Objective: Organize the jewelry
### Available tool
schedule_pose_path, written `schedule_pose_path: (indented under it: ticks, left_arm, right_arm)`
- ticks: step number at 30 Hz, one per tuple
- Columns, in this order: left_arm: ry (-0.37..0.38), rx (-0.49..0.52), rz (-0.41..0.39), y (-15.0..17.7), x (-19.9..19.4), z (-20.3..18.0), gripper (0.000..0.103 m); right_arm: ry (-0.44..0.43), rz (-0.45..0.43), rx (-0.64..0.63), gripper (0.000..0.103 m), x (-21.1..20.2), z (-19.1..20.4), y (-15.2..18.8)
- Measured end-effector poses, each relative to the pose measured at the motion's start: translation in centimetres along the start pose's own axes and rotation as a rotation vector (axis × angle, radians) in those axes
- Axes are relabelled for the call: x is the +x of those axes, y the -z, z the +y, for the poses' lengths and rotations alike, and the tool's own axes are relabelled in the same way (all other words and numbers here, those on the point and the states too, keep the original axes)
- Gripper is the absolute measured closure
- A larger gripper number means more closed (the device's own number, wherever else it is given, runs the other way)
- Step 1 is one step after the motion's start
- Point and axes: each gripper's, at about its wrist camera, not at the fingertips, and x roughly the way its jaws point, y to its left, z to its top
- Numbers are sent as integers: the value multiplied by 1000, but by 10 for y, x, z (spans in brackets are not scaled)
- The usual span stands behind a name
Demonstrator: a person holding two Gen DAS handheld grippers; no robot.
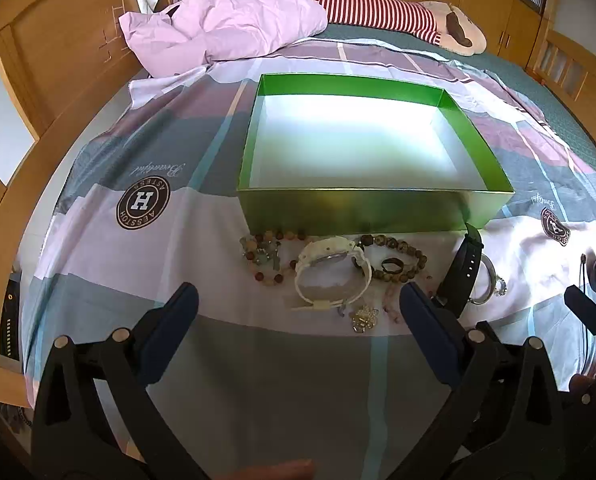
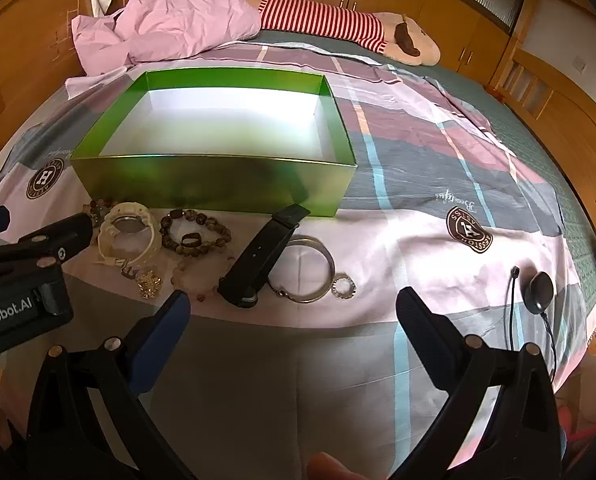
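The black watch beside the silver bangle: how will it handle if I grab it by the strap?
The black watch lies stretched out, strap end propped against the green box, so the strap is probably flexible and may droop. The case end likely weighs more and could swing. It overlaps the silver bangle, which may shift.

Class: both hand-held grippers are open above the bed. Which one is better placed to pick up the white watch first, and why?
Left. The white watch lies centred between the left hand-held gripper fingers; in the right wrist view it lies far left of the right hand-held gripper, nearer the silver bangle.
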Motion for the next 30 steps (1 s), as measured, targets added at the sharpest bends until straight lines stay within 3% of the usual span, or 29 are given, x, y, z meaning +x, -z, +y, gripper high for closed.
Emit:
schedule_pose_path:
  ticks: [30]
  left_arm:
    - [-11, 22, 32, 1, 4, -1, 3]
  right_arm:
    - [-36, 26, -16, 2, 2, 8, 0]
